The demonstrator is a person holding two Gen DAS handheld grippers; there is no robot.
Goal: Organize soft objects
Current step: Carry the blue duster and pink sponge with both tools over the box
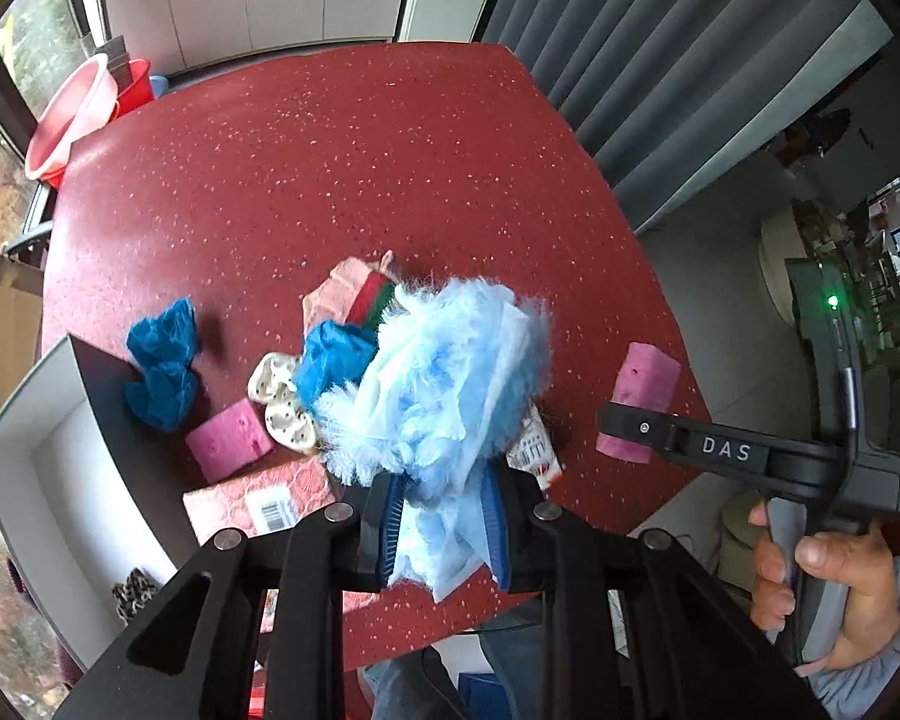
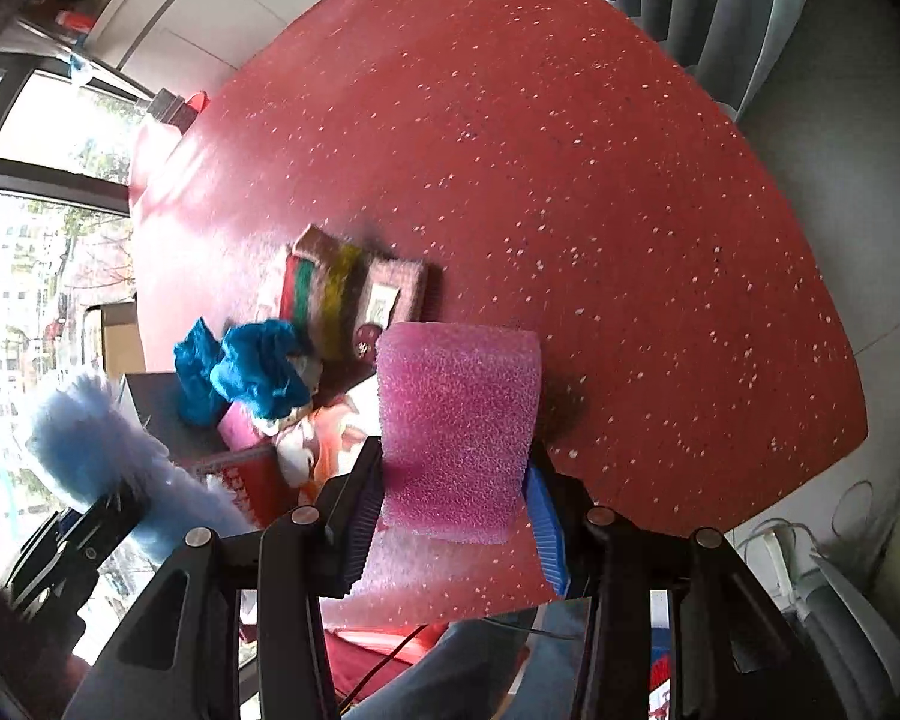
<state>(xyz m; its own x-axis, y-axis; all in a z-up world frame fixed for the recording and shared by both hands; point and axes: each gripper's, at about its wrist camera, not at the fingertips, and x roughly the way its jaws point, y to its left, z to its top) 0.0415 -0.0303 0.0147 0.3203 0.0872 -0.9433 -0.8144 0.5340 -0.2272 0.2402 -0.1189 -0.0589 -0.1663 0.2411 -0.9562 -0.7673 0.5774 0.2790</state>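
My left gripper (image 1: 444, 516) is shut on a fluffy light-blue duster cloth (image 1: 450, 372) and holds it above the red speckled table (image 1: 330, 150). My right gripper (image 2: 456, 504) is shut on a pink foam sponge (image 2: 459, 432), which is also off the table. The left wrist view shows that sponge (image 1: 645, 390) at the right, behind a black finger. Below lie two crumpled blue cloths (image 1: 162, 372) (image 1: 336, 360), a second pink sponge (image 1: 228, 441), a white dotted soft piece (image 1: 282, 402) and a striped knit (image 1: 378, 300).
An open box with a white inside (image 1: 48, 480) stands at the table's left edge. A pink packet with a barcode (image 1: 264, 498) lies by it. Red and pink basins (image 1: 78, 114) sit beyond the far left corner. Grey curtains (image 1: 660, 60) hang at the right.
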